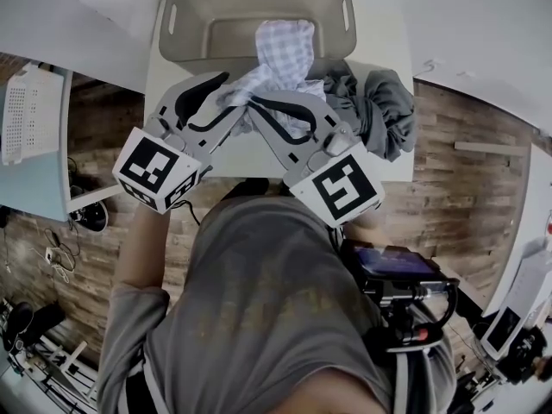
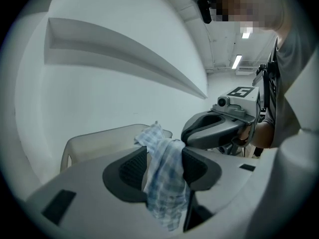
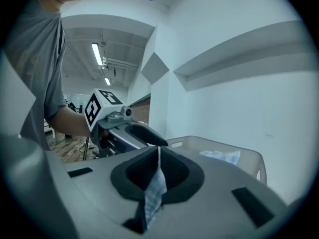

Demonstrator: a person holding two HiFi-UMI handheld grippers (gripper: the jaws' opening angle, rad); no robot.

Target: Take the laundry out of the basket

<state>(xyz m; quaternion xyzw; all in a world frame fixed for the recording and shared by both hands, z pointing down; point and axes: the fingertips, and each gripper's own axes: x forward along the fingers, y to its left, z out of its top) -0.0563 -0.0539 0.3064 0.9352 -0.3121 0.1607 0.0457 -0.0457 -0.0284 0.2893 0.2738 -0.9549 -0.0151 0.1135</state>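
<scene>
At the top centre, the beige basket (image 1: 185,7) held one end of the checked cloth (image 1: 285,50). The crumpled, pale cloth trailed over its front rim, pinched by the left gripper (image 2: 164,168) and the right gripper (image 3: 158,171).

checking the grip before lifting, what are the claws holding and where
The checked cloth: left claw on a bunched fold, right claw pinching a thin edge.
</scene>
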